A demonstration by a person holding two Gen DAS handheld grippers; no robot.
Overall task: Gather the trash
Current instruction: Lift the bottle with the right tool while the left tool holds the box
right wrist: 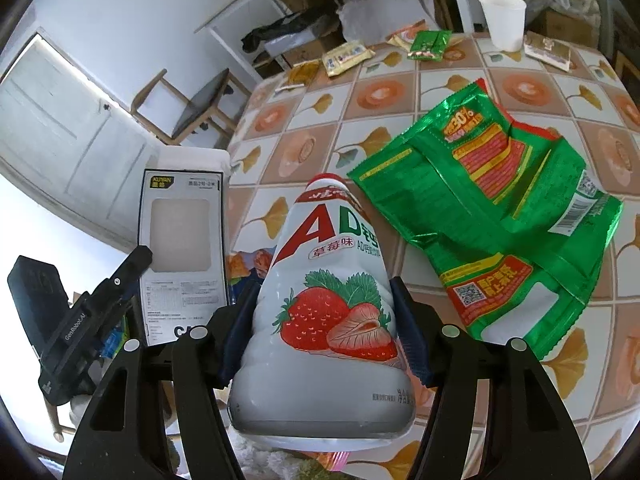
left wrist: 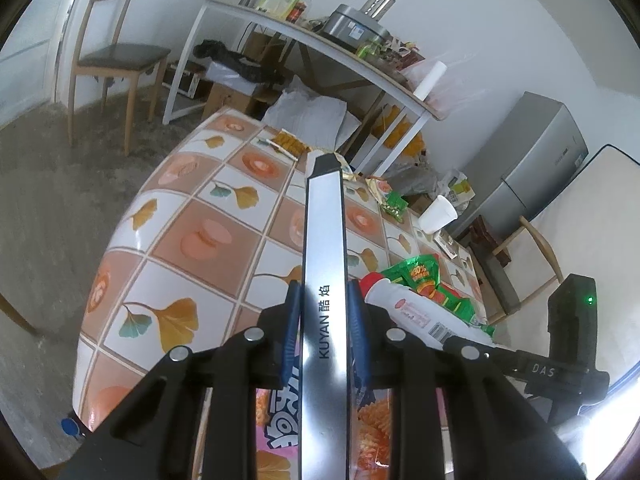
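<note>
My left gripper [left wrist: 323, 300] is shut on a flat silver KUYAN box [left wrist: 323, 264], held edge-on above the table; the box also shows from its back in the right wrist view [right wrist: 182, 256]. My right gripper [right wrist: 326, 304] is shut on a white strawberry AD milk bottle [right wrist: 324, 304] with a red cap, which also shows in the left wrist view [left wrist: 404, 306]. Green snack bags [right wrist: 496, 216] lie on the tiled tablecloth [right wrist: 400, 92] just right of the bottle. A pink snack bag [left wrist: 280, 440] lies under the left gripper.
A white paper cup [right wrist: 502, 20] and several small wrappers [right wrist: 348, 56] lie at the table's far edge. Beyond stand a white desk [left wrist: 320, 46] with clutter, a wooden chair [left wrist: 112, 60], a grey fridge [left wrist: 532, 168] and boxes on the floor.
</note>
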